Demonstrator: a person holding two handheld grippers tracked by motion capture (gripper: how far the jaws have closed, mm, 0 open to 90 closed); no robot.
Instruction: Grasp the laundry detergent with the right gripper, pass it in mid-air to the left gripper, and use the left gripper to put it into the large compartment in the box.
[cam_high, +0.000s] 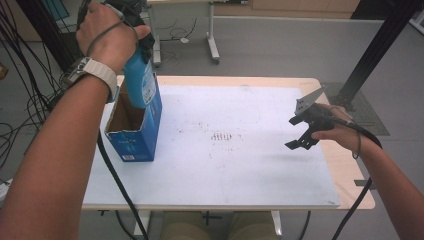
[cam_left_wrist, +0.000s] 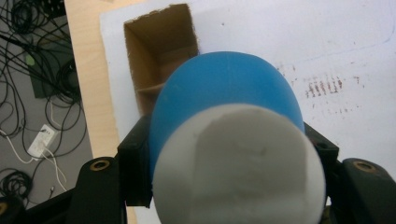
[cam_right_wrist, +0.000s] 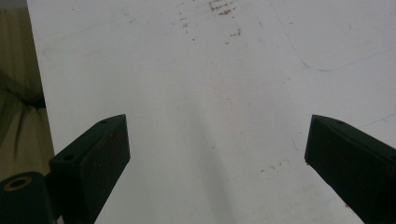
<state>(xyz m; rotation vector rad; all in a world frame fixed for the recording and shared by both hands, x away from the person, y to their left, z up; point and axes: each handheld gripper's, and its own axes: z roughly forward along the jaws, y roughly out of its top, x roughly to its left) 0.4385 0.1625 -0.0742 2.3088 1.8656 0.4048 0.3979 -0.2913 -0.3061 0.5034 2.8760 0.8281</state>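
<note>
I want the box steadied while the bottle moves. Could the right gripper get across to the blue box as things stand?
Probably yes. The right gripper hangs open with nothing between its fingers, and bare white sheet lies between it and the blue box. The left gripper holds the blue bottle over the box's mouth, so only the near side looks free.

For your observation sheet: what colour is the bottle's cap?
White, on the blue bottle; its cap shows best in the left gripper view.
</note>
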